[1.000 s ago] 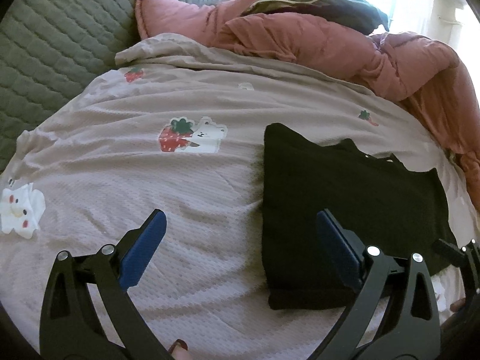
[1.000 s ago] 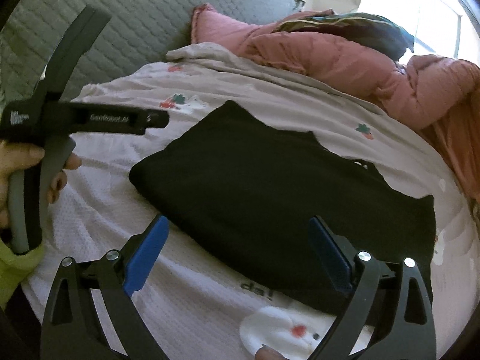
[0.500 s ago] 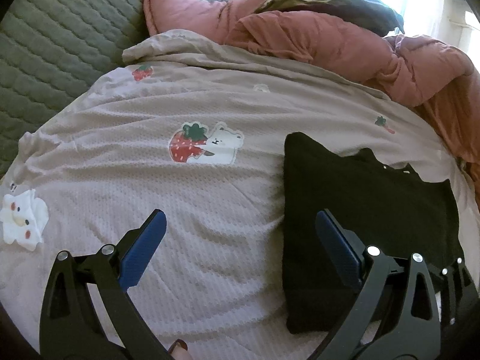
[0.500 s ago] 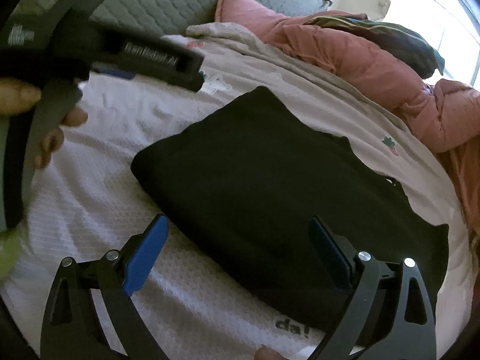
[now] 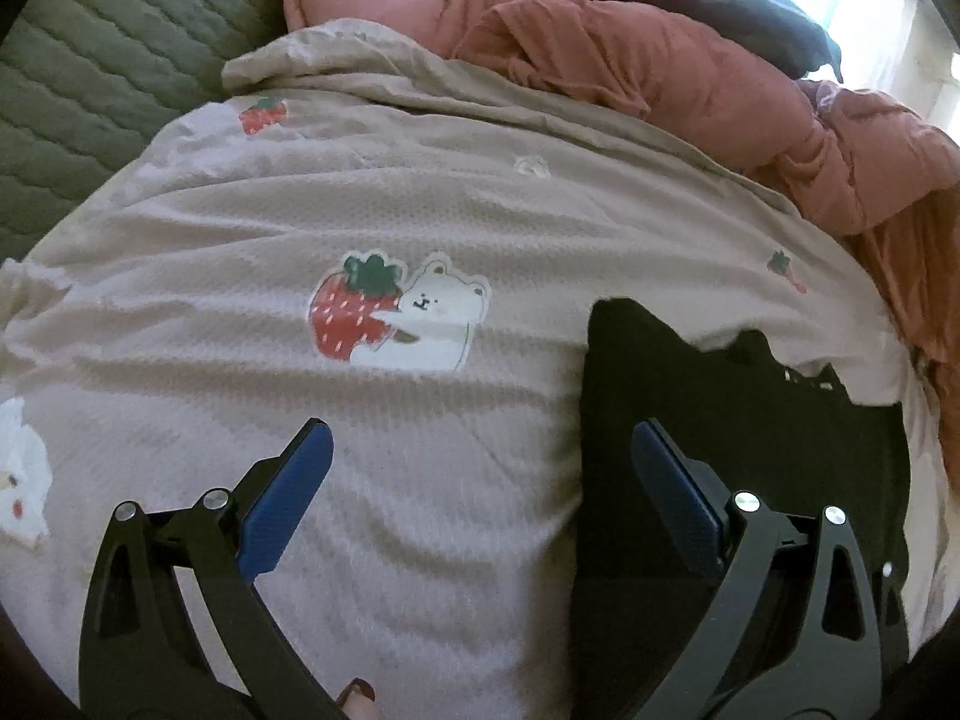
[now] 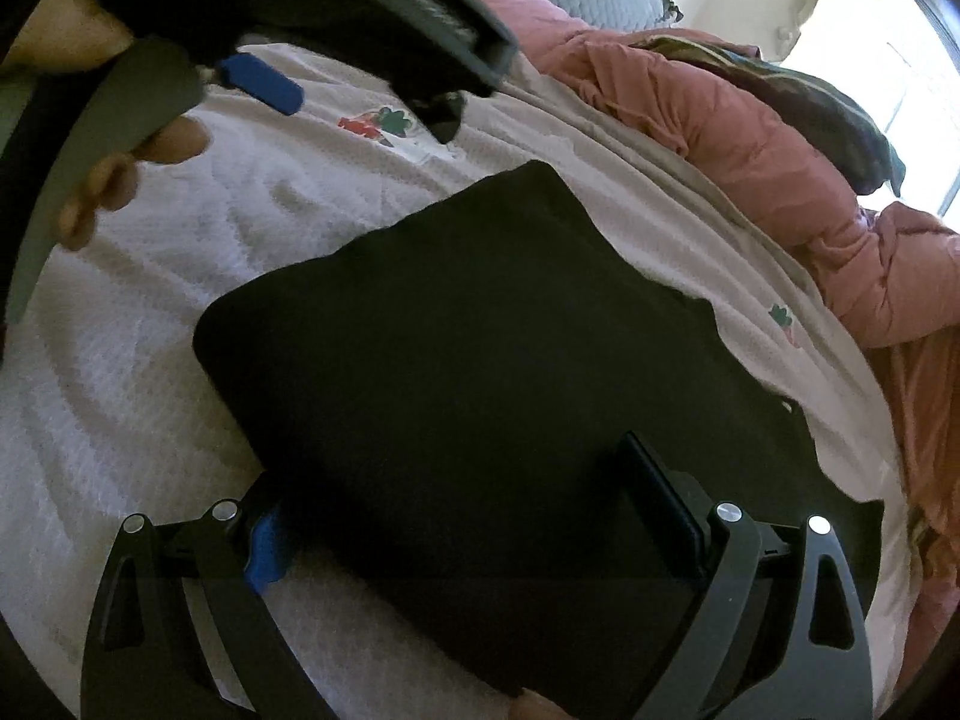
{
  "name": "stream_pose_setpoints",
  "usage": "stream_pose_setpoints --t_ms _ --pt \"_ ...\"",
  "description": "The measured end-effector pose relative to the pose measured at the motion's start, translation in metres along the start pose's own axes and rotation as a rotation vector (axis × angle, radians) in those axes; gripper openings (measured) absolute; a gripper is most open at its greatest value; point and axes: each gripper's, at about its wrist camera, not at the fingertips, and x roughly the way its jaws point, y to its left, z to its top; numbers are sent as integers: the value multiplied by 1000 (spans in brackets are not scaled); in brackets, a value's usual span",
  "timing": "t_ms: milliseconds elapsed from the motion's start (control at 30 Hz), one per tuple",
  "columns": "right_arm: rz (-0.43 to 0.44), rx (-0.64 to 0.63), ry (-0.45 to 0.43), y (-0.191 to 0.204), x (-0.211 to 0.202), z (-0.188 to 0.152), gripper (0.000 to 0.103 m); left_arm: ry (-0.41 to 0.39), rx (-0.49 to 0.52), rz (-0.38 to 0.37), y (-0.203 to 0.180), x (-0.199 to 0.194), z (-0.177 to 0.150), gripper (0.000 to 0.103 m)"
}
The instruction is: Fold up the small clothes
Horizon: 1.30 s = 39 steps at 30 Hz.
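Looks like a bedroom in someone's home: a bed with a pale sheet (image 5: 420, 228) printed with a strawberry and bear cartoon (image 5: 399, 312), a rumpled pink duvet (image 5: 690, 84) piled at the far side, a grey quilted headboard (image 5: 90, 60), and daylight from a window (image 6: 900, 30).

Bed fills both views, covered by a pale pinkish-beige textured sheet (image 5: 420, 228) printed with a strawberry-and-bear motif (image 5: 399, 318) straight ahead, smaller strawberry print (image 5: 262, 114) farther off to the left. Grey-green quilted headboard or cushion (image 5: 102, 90) far left, rising behind the sheet. Bunched salmon-pink duvet (image 5: 690, 90) along the far edge and right side, dark teal fabric (image 5: 738, 12) lying on top of it. Bright overexposed window (image 6: 888, 30) at far right, daylight washing over the bedding.
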Motion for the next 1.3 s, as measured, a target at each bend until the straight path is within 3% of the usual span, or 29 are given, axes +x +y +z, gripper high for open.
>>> stream_pose_setpoints --t_ms 233,300,333,400,500,733,867,1133,1200,1300 --pt "-53 -39 -38 9 1 6 89 37 -8 -8 5 10 -2 93" --pt "-34 -39 -57 9 -4 6 69 34 -3 -10 3 8 -1 93" --pt "-30 -39 -71 9 -7 6 65 30 -1 -14 2 7 -1 93" --pt "3 -19 -94 6 -13 5 42 27 3 -18 1 5 -2 93" --pt "25 48 -122 -4 -22 4 23 26 1 -29 -1 3 -3 93" --pt "71 165 -174 -27 -38 -2 20 29 -31 -211 -11 3 -7 93" --pt "57 152 -188 -26 -42 -6 20 65 -104 -381 -13 9 -12 93" --pt "19 110 -204 -19 -46 -11 20 144 -203 -533 -18 29 -23 92" --pt "23 115 -205 -21 -46 -11 20 151 -207 -555 -21 29 -25 86" --pt "24 122 -205 -24 -50 -13 19 168 -195 -585 -32 28 -28 64"
